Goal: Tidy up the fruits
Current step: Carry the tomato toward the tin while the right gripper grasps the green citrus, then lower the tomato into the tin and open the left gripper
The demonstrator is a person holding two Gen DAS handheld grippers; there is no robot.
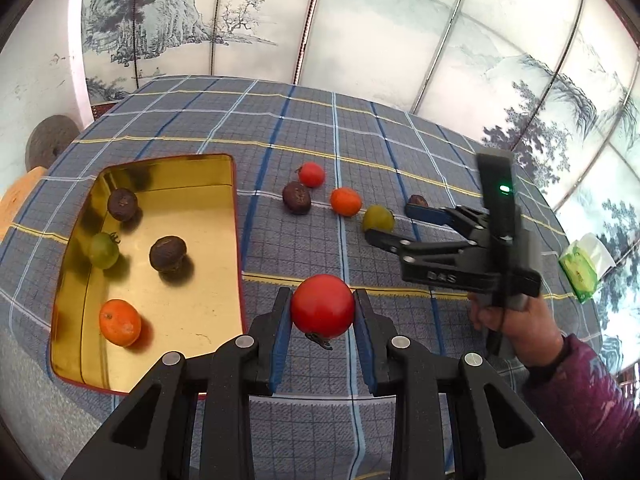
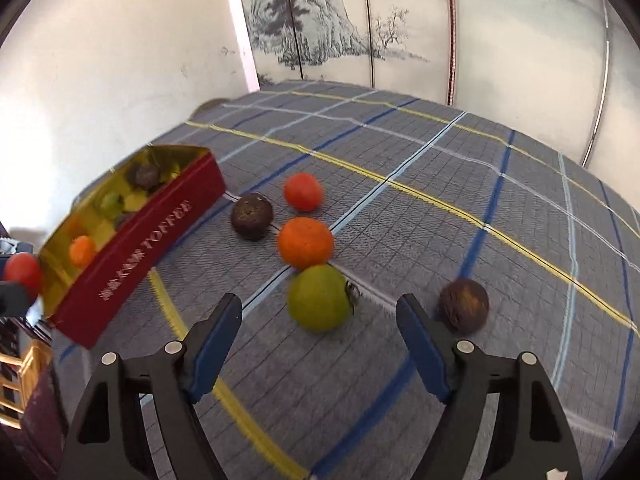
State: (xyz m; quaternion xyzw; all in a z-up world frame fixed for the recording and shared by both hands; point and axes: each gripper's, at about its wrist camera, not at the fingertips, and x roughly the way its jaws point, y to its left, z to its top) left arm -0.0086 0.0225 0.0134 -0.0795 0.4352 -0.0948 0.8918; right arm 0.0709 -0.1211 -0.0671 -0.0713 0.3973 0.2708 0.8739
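Your left gripper (image 1: 322,316) is clamping a red tomato (image 1: 322,306) just beside the tin's (image 1: 236,240) right edge. Your right gripper (image 2: 319,312) is standing apart, unclamped, around the green tomato (image 2: 319,298) lying mid-table.

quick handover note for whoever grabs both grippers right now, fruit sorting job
Left gripper: shut on a round red tomato, beside the gold-lined red tin.
Right gripper: open, empty, aimed at the green tomato on the checked cloth.
Done: four fruits in the tin, namely two dark brown, one green, one orange.
Left: drop the red tomato in; five remain on the cloth, including the orange mandarin.
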